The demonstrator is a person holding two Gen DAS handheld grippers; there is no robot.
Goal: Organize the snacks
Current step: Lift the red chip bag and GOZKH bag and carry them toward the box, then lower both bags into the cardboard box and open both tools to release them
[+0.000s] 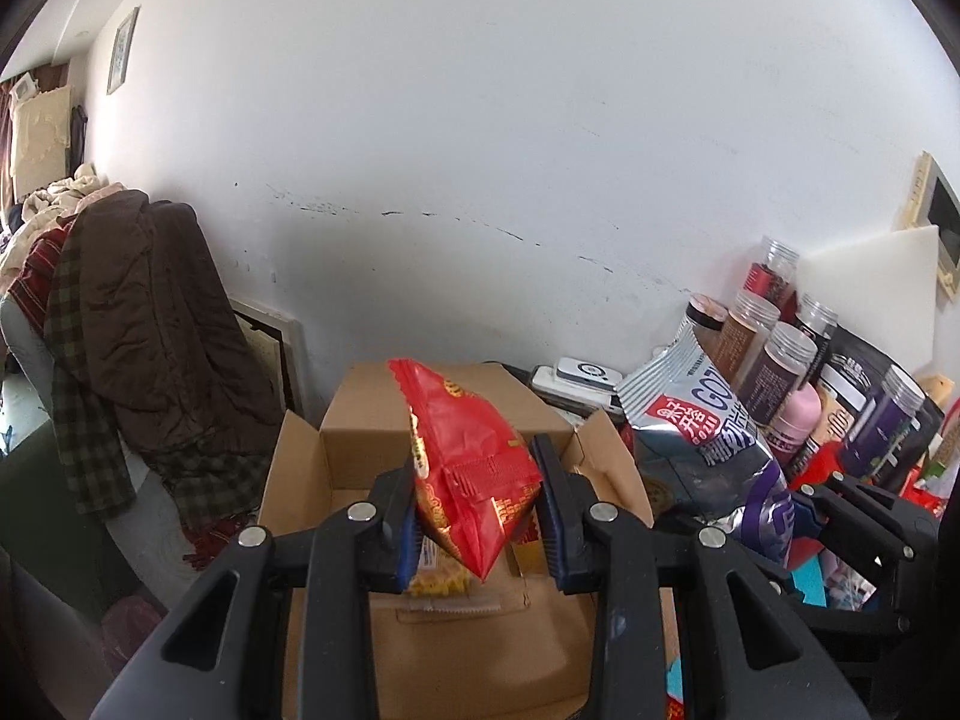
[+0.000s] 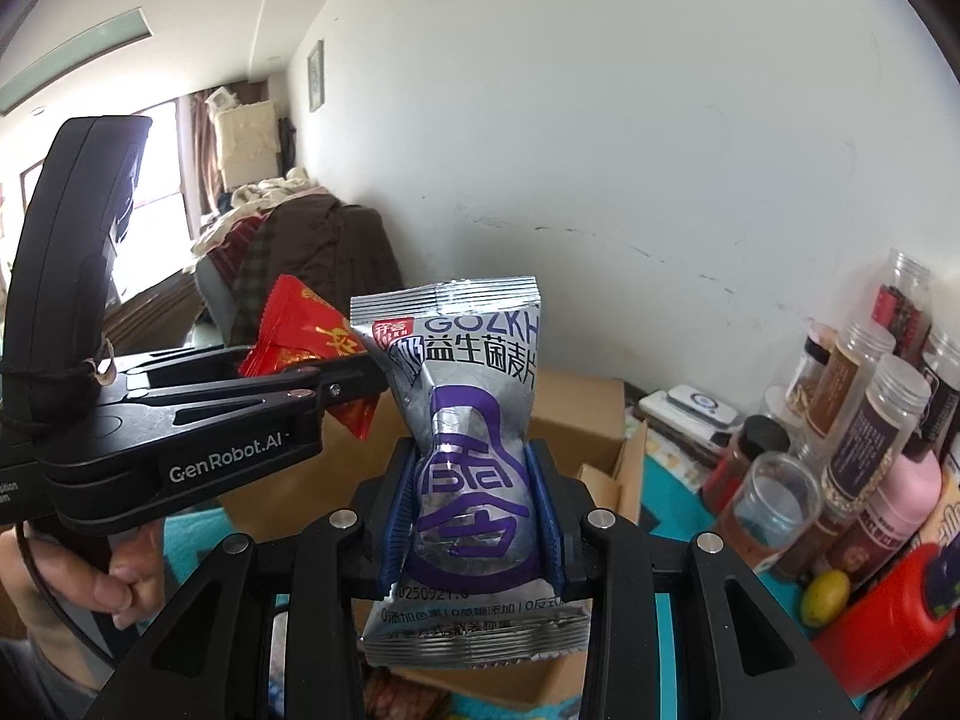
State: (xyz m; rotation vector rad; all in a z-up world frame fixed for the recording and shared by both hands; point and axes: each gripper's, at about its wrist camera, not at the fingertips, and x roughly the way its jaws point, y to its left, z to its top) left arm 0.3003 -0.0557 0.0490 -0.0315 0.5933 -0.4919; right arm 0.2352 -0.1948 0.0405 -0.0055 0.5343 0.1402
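The left gripper (image 1: 480, 504) has its jaws pinching a red snack packet (image 1: 474, 468), which stands crumpled between the blue pads and juts up above them. Directly beyond and below these jaws lies an open cardboard box (image 1: 384, 438), its flaps spread. To the right of the jaws, the left wrist view shows the silver and purple snack packet (image 1: 702, 420) from the side, with the right gripper's black frame under it.

The right gripper (image 2: 474, 516) has its jaws pinching that silver and purple snack packet (image 2: 474, 450) at its waist, the printed top edge standing upright above the pads and the bottom seam hanging below them. Only the right wrist view shows the hand (image 2: 90, 576) that bears the left gripper (image 2: 360, 378), off to the left of the right jaws, with the red snack packet (image 2: 306, 342) poking out of it. The cardboard box (image 2: 576, 414) sits just behind the right jaws.

To the right of both jaws stands a cluster of clear plastic jars (image 2: 882, 420), beside a pink bottle (image 2: 906, 492). A small yellow-green fruit (image 2: 825, 597) and a red container (image 2: 888, 612) show in the right wrist view only. The brown coat (image 1: 156, 312) draped over furniture is far left of the left jaws.
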